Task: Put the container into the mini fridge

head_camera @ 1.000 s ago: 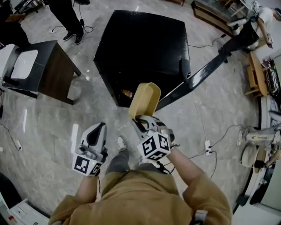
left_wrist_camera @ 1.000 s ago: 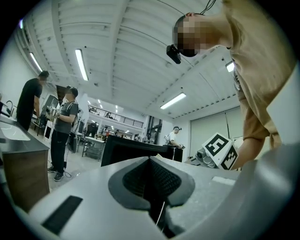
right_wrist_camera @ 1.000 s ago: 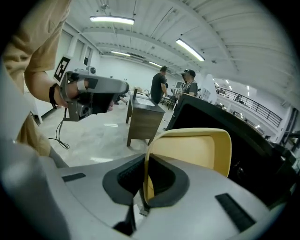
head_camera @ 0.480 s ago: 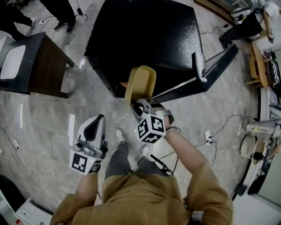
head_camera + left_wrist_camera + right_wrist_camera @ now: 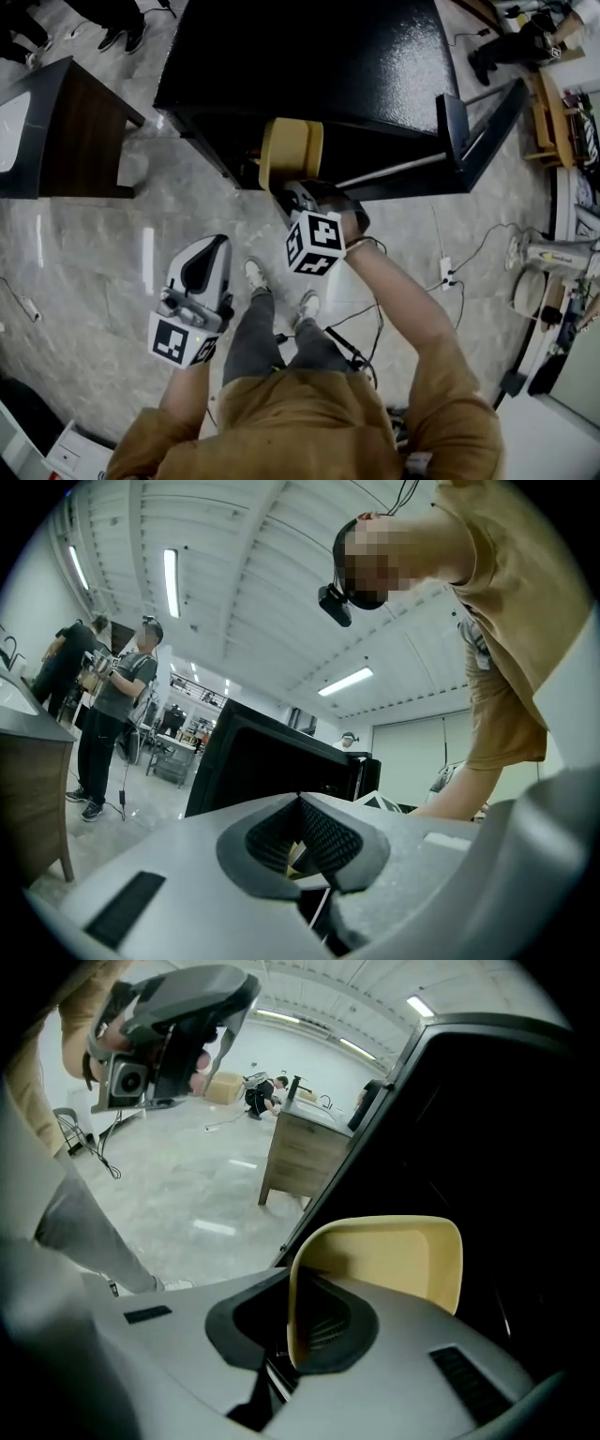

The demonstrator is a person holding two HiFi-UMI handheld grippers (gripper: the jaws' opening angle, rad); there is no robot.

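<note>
Right gripper (image 5: 289, 192) clamped on container (image 5: 291, 150) rim, at mini fridge (image 5: 309, 56) mouth. Thin edge-hold cld let it pivot or clip the frame. Left gripper (image 5: 211, 248) jaws together, empty.

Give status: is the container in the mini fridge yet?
Not yet. Done: the mini fridge door stands open and the right gripper is shut on the yellow container. In hand: container held at the fridge's opening. Left: set it inside and release. The left gripper is shut, empty.
</note>
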